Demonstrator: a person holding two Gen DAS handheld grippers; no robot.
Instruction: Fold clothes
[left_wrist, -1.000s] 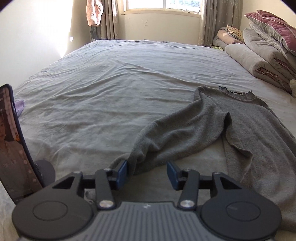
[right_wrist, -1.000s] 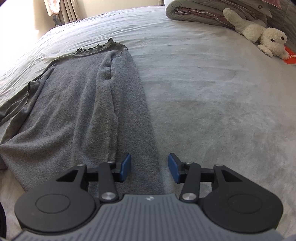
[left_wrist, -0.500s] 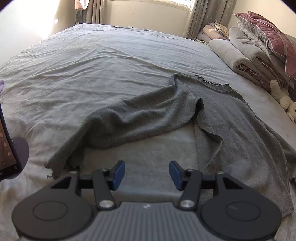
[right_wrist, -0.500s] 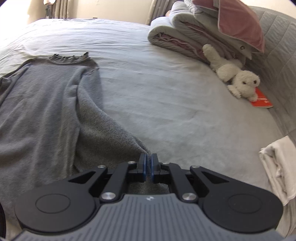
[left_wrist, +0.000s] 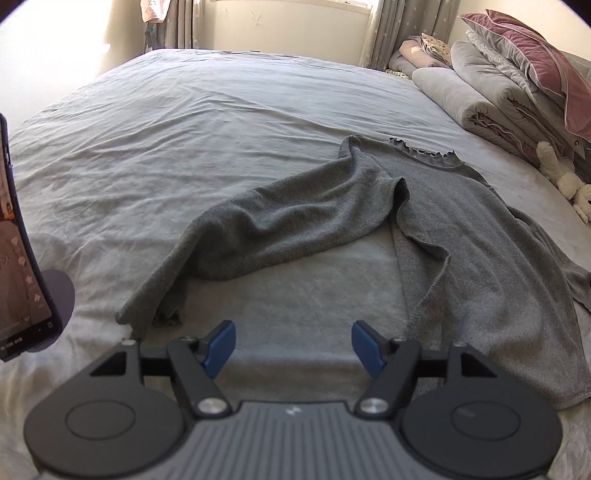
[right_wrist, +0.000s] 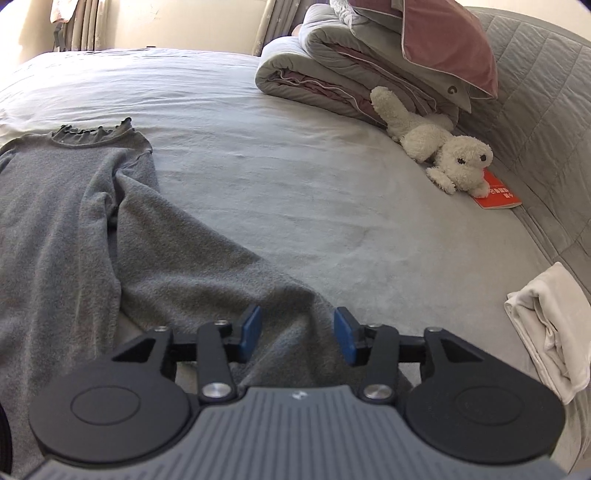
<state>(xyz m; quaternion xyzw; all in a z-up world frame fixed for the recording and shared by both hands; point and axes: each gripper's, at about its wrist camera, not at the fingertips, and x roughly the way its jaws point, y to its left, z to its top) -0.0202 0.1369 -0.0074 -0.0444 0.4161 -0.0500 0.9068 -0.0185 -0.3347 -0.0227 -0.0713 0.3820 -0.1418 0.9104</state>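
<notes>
A grey knit sweater (left_wrist: 461, 240) with a ruffled collar lies face up on the grey bed sheet (left_wrist: 184, 129). Its left sleeve (left_wrist: 277, 229) runs out sideways, bunched, with the cuff just ahead and left of my left gripper (left_wrist: 293, 349). That gripper's jaws are opening wide, with only bare sheet between them. In the right wrist view the sweater (right_wrist: 55, 221) fills the left side. Its right sleeve (right_wrist: 221, 266) slants out to my right gripper (right_wrist: 298, 332). The sleeve end lies between the opening jaws, and the blue pads stand clear of it.
Rolled quilts and pillows (right_wrist: 351, 62) are stacked at the head of the bed. Beside them lie a white plush dog (right_wrist: 443, 155) and a red booklet (right_wrist: 498, 194). A folded white cloth (right_wrist: 546, 325) sits at the right. A phone (left_wrist: 18, 258) stands at the left edge.
My right gripper shut on the right sleeve's end, drew it outward to the right, then opened. My left gripper backed off from the left sleeve's cuff and its jaws widened.
</notes>
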